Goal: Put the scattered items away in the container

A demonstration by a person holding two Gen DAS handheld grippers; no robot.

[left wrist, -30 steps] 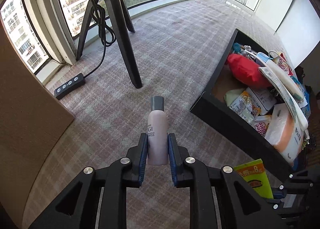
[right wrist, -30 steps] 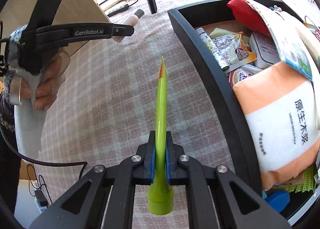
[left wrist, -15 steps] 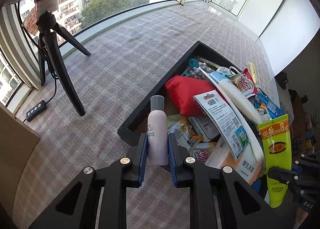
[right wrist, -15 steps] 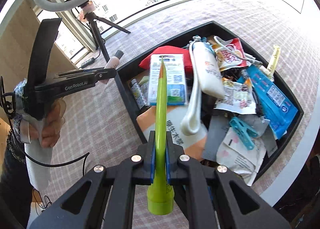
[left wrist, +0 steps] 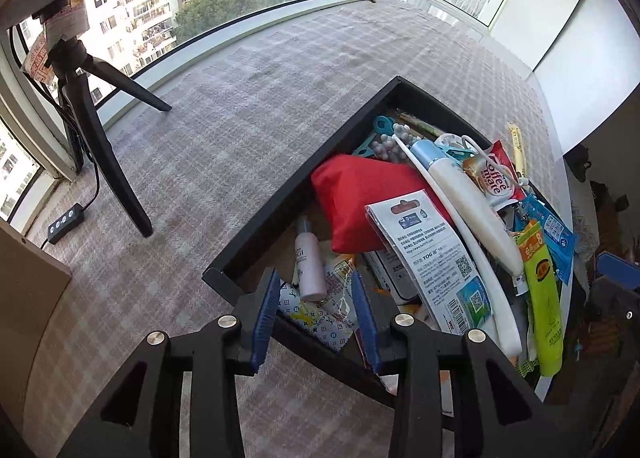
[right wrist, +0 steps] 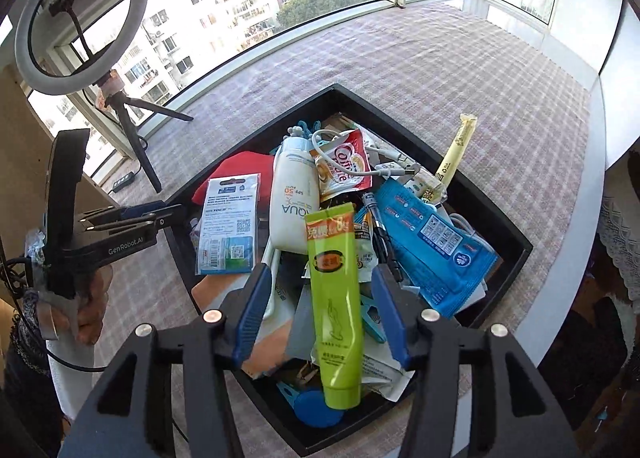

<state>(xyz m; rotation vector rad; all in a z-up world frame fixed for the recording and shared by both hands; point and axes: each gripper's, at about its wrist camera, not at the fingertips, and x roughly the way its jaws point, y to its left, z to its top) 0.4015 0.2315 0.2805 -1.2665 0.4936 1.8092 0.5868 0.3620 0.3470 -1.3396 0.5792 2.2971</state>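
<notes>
The black tray (left wrist: 280, 196) (right wrist: 494, 218) is heaped with packets and bottles. My left gripper (left wrist: 316, 300) is open above the tray's near corner; the small pink bottle (left wrist: 310, 258) lies free inside the tray between its blue pads. My right gripper (right wrist: 318, 298) is open over the pile; the green tube (right wrist: 336, 306) lies loose on top of the items between its pads, and also shows in the left wrist view (left wrist: 542, 298). The left gripper shows at the left of the right wrist view (right wrist: 132, 214).
A ring light on a black tripod (right wrist: 132, 134) (left wrist: 100, 146) stands on the checked cloth left of the tray, with a power strip (left wrist: 66, 218) beside it. A yellow sachet (right wrist: 456, 154) leans over the tray's far rim. A window sill runs behind.
Both grippers opened. The pink bottle dropped from the left gripper into the tray's corner; the green tube left the right gripper and lies flat on the pile.
</notes>
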